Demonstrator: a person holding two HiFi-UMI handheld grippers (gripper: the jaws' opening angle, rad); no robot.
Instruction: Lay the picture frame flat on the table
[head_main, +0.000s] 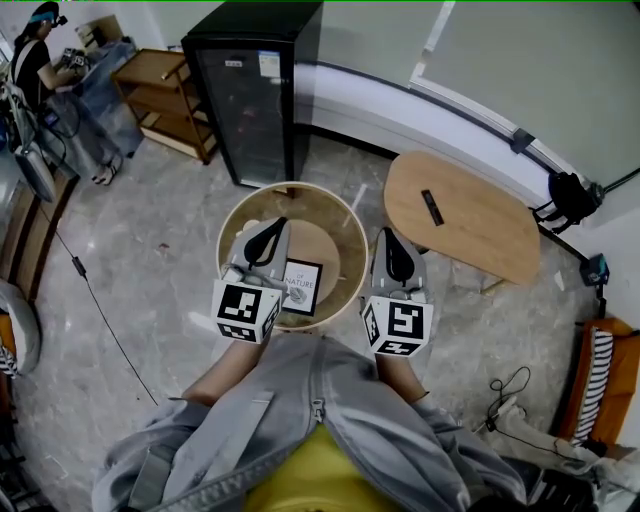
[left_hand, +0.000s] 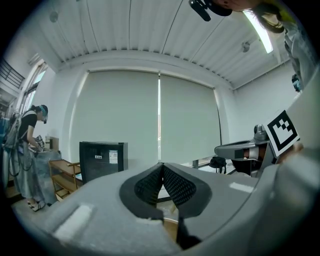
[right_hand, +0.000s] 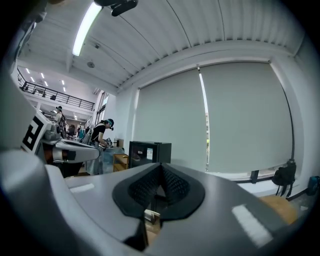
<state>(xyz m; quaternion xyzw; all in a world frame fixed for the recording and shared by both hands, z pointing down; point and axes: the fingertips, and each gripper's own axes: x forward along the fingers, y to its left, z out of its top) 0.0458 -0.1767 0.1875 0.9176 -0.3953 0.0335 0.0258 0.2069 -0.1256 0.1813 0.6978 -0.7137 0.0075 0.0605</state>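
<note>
The picture frame, black-edged with a white print, rests on the round wooden table just below me. From this steep angle I cannot tell whether it stands or lies flat. My left gripper hovers over the table's left half, just left of the frame, shut and empty. My right gripper hangs beyond the table's right rim, also shut and empty. In the left gripper view the jaws meet at their tips and point level at the blinds. The right gripper view shows the same closed tips.
A black cabinet stands behind the round table, with a wooden shelf to its left. An oval wooden table carrying a small dark object is at the right. A person works at the far left. Cables lie on the floor.
</note>
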